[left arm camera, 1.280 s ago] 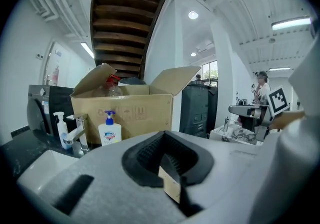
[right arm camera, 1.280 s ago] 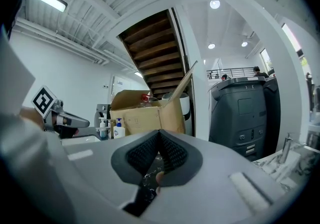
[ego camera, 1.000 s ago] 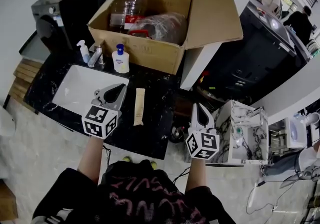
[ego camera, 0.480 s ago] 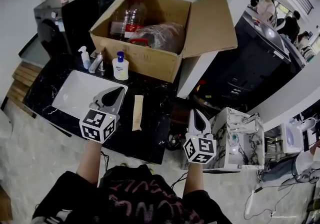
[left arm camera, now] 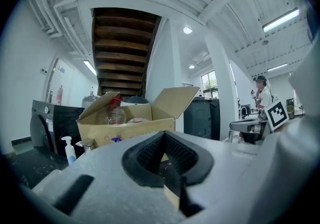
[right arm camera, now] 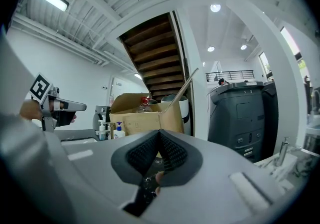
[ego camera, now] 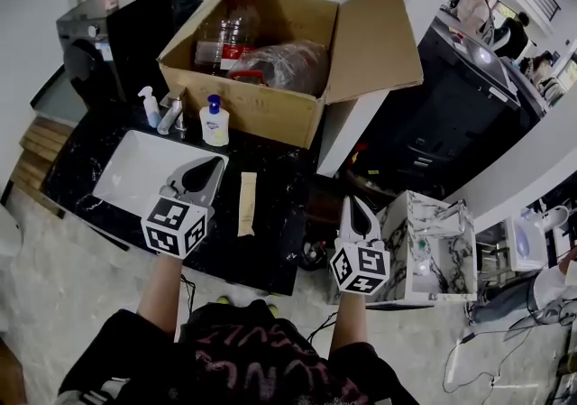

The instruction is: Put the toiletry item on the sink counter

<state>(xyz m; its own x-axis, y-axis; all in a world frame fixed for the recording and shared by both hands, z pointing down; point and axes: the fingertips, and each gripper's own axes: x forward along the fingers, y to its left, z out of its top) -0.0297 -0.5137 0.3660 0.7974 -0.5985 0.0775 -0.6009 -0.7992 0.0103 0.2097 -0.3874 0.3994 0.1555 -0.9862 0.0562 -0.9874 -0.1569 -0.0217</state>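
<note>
Left claw: the left claw (ego camera: 209, 169) has its jaws closed together on nothing; in the head view it overlaps the sink's right edge.
Right claw: the right claw (ego camera: 353, 207) is also closed and empty, past the right end of the surface.
Tube: a flat beige tube (ego camera: 246, 203) lies lengthwise on the black speckled surface (ego camera: 288, 169). It is free of both claws, just beside the left one at its 3 o'clock.
Sink: a white rectangular sink (ego camera: 126, 173) is set into the surface at 9 o'clock of the tube.
Box: an open brown cardboard box (ego camera: 261, 105) stands at 12 o'clock of the tube. It holds clear plastic bottles and crumpled clear wrap.
Between box and sink: a white pump bottle (ego camera: 215, 121) with a blue top, a small spray bottle (ego camera: 147, 105) and a chrome tap (ego camera: 171, 115).
Head view alone: the tube at full length, the sink, and a marble-patterned cabinet (ego camera: 433, 245) at 3 o'clock of the right claw.
Left gripper view alone: ribbed black pads meeting in a V, and the dark slatted underside of a staircase (left arm camera: 125, 53) above the box.
Right gripper view alone: the left claw side-on at 9 o'clock, and a tall grey bin (right arm camera: 240, 113) at 3 o'clock.
</note>
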